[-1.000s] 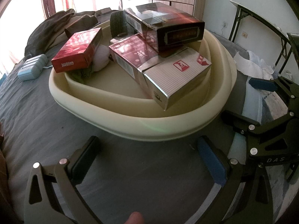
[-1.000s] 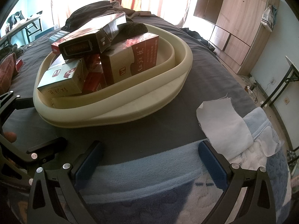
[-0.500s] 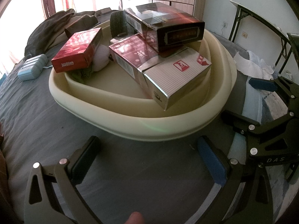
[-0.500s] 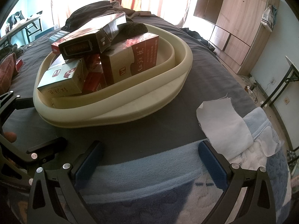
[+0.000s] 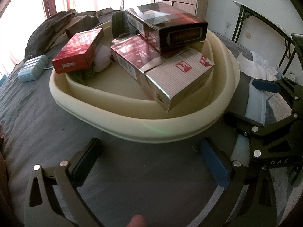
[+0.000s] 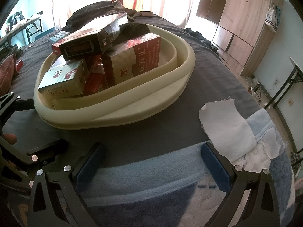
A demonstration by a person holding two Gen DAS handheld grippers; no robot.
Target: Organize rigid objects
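A cream oval basin [image 5: 170, 128] [image 6: 144, 106] sits on a grey bedsheet and holds several cartons. A dark box [image 5: 170, 24] [image 6: 90, 37] lies on top of the pile. Under it rest a silver striped box [image 5: 180, 77] [image 6: 62, 81] and a red patterned box [image 5: 132, 56]. Another red box marked DIAMOND [image 5: 77, 51] leans at the basin's left. My left gripper [image 5: 151, 151] is open just in front of the basin, with nothing between its fingers. My right gripper [image 6: 151, 155] is open too, over a blue towel, a little short of the basin.
A pale blue device [image 5: 33, 68] lies on the sheet left of the basin. White cloth [image 6: 227, 121] and a blue fleece towel [image 6: 151, 179] lie at the right. Dark clothing [image 5: 53, 30] is heaped behind. A wardrobe [image 6: 242, 19] and folding tables [image 5: 265, 24] stand beyond the bed.
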